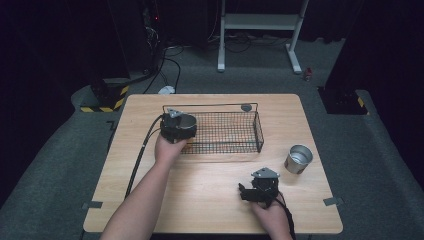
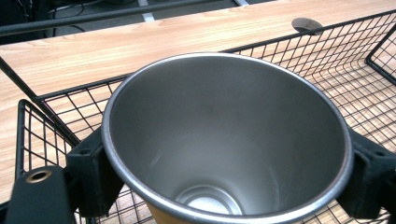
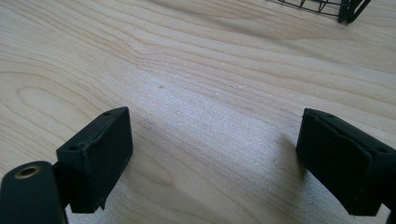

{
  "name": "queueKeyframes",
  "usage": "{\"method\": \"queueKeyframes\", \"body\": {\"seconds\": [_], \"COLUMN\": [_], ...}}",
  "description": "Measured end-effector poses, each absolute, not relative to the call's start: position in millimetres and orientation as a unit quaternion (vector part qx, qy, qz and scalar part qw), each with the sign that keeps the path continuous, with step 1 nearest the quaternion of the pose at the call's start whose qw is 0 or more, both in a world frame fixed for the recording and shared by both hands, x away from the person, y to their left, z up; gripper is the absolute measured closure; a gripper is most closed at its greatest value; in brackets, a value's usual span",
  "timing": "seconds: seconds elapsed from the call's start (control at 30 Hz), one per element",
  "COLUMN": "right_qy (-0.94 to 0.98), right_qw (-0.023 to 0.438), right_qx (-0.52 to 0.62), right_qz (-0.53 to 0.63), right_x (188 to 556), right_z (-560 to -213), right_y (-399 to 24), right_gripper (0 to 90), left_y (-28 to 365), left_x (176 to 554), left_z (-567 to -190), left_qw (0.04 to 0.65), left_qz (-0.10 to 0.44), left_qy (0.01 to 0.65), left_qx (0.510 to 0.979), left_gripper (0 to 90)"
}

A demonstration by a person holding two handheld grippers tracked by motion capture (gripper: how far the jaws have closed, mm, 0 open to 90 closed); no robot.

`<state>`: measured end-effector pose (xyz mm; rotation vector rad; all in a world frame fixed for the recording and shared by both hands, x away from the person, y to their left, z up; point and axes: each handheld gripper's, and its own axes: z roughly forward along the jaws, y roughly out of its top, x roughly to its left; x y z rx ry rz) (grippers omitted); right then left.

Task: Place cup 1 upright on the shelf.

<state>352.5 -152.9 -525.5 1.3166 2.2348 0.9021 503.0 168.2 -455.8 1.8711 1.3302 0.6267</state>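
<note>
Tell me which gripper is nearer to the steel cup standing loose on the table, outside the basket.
Right. The right gripper sits open on the table just left of and nearer the person than the loose cup. The left gripper is across the table at the wire basket's left end, holding another cup.

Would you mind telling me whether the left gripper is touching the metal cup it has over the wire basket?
Touching. The left gripper view shows the left gripper with a black pad pressed against each side of the metal cup, just under its rim, above the wire basket.

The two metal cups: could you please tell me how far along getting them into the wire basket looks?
Nothing sits in the basket yet. In hand: the left tool grips one cup over the basket's left end. Left: the second cup stands on the table; the right tool is open, empty.
</note>
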Motion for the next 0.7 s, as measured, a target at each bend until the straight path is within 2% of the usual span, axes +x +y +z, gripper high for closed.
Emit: {"method": "queueKeyframes", "body": {"seconds": [0.7], "right_qy": [0.798], "right_qw": [0.196], "right_qx": [0.470], "right_qz": [0.322], "right_x": [352.5], "right_z": [-525.5], "right_y": [-152.9], "right_gripper": [10.6], "left_y": [176.2], "left_x": [495.7], "left_z": [-454.4], "left_qw": [0.355], "left_qz": [0.236], "left_qy": [0.512], "left_qx": [0.745], "left_gripper": [13.7]}}
